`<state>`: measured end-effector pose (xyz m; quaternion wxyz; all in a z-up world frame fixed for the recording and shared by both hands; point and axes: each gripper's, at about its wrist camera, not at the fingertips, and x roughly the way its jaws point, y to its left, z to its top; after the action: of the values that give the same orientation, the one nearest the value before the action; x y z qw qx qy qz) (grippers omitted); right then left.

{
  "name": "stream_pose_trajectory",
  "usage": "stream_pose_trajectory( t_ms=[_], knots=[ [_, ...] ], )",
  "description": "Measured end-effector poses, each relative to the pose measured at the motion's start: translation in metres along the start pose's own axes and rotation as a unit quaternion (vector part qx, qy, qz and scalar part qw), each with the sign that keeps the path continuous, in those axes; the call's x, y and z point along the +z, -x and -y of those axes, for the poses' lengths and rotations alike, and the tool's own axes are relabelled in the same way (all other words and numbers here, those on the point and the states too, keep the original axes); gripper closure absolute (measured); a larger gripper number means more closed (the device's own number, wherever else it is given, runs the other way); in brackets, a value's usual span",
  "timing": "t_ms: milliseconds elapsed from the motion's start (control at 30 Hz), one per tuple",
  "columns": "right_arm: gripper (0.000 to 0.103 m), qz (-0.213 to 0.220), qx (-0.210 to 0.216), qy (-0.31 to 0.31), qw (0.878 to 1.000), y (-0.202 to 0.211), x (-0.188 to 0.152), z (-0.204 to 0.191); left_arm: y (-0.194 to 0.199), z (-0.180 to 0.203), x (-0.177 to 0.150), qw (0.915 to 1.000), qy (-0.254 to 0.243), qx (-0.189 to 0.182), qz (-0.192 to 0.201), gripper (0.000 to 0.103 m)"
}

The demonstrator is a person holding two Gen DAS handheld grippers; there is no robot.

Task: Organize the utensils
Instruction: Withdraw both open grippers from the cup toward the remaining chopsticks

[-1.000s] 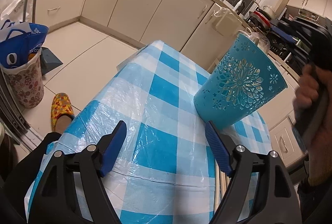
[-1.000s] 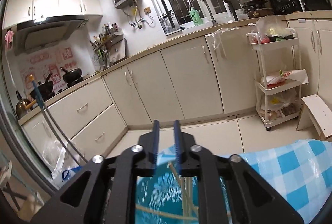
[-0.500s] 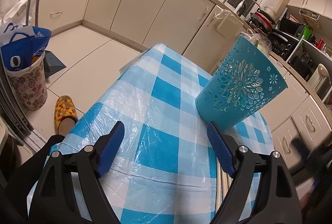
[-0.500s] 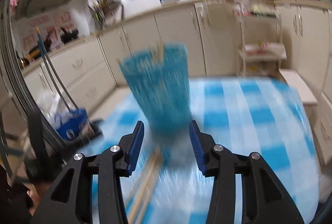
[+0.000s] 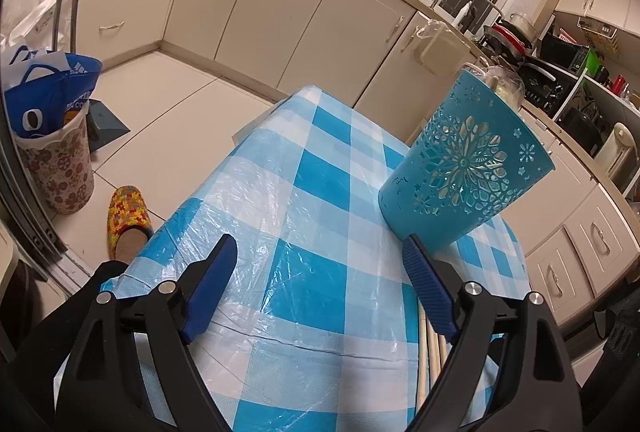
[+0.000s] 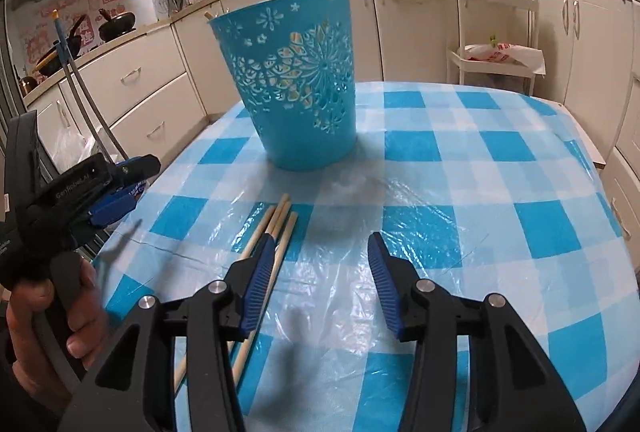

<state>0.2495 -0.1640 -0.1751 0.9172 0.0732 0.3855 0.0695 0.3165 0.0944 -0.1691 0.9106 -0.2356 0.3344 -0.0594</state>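
Chopsticks on the table, holder waiting beyond

The right gripper (image 6: 318,252), jaws opening and empty, hangs above the wooden chopsticks (image 6: 276,228) at eleven o'clock: light, stiff, likely slippery, best pinched mid-shaft. At twelve o'clock farther off stands the blue holder (image 6: 296,83). The left gripper (image 5: 320,272) is wide, empty.

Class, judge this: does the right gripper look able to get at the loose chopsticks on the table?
Probably yes. The right gripper, jaws opening and empty, hangs just beside the chopsticks; nothing lies between them.

Wooden chopsticks (image 6: 267,232) lie bundled on the cloth — near an upright teal holder (image 6: 298,83).
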Motion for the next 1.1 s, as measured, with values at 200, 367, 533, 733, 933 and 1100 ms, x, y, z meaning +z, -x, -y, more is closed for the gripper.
stream_pose_trajectory(
  t_ms=[200,367,533,733,933,1100],
  knots=[
    [0.055,-0.020,-0.009,-0.004,1.000,-0.006,0.002,0.000,0.001,0.000,0.000,1.0000,-0.002,0.001,0.000,0.021],
    [0.055,-0.054,-0.020,0.023,0.998,-0.018,0.002,-0.009,0.001,0.000,0.000,1.0000,-0.002,0.001,0.000,0.020],
    [0.055,-0.085,-0.029,0.046,0.995,-0.032,0.003,-0.018,0.001,0.000,0.000,1.0000,-0.002,0.001,-0.001,0.019],
    [0.054,-0.091,-0.040,0.075,0.992,-0.040,0.005,-0.032,0.001,0.001,0.000,1.0000,-0.003,0.001,-0.003,0.019],
    [0.054,-0.096,-0.067,0.100,0.988,-0.042,0.004,-0.033,0.001,0.001,0.000,1.0000,-0.003,0.000,-0.003,0.019],
    [0.079,-0.098,-0.067,0.063,0.991,-0.037,0.007,-0.010,0.000,0.002,-0.001,1.0000,-0.003,0.000,-0.002,0.019]
  ],
)
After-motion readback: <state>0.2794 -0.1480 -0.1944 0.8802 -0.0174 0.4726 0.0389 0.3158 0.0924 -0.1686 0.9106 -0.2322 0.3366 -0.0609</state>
